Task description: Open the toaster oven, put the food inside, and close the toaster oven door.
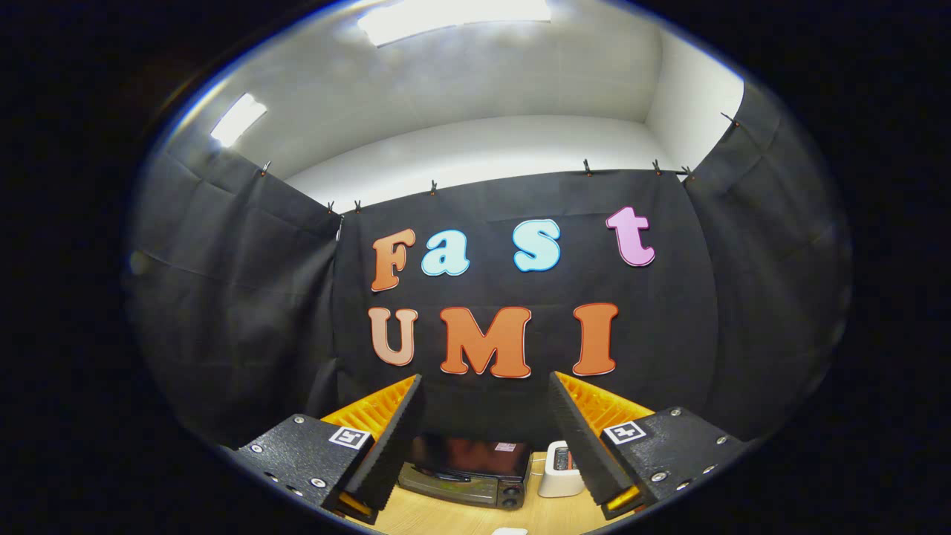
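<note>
The dark toaster oven [466, 472], door shut, sits on the wooden table [446, 516] at twelve o'clock beyond the gripper [487, 383], whose fingers are spread apart, holding nothing. At its three o'clock stands a small white appliance [561, 469].

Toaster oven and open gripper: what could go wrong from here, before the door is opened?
1. The gripper is open and holds nothing, high above the table and aimed at the wall; coming down to the toaster oven it could miss the door handle.
2. A small white appliance stands close beside the toaster oven, so a wide approach might knock it.
3. The toaster oven's door looks shut, and the food cannot be made out here, so finding it may take extra moves.
</note>
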Action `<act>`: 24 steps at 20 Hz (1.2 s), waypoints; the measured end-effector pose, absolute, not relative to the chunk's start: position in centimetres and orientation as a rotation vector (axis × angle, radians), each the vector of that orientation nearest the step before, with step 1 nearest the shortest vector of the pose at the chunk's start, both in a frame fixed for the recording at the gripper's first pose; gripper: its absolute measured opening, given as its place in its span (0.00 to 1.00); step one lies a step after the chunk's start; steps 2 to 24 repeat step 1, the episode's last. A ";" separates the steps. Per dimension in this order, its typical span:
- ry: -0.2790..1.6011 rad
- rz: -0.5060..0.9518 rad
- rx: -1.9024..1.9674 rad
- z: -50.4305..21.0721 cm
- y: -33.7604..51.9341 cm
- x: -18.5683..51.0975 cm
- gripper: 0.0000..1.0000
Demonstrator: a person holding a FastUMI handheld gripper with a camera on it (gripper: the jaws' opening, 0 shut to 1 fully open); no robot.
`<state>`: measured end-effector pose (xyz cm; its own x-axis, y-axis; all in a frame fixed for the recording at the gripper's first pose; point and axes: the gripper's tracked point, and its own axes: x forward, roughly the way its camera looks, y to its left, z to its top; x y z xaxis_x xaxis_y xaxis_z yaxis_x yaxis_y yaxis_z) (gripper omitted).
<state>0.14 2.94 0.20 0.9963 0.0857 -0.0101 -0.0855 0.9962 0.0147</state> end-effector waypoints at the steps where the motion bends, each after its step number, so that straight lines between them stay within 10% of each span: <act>1: 0.001 0.086 0.008 0.5 2.8 -0.1 0.98; 24: 0.001 0.086 0.008 0.5 2.8 -0.1 0.98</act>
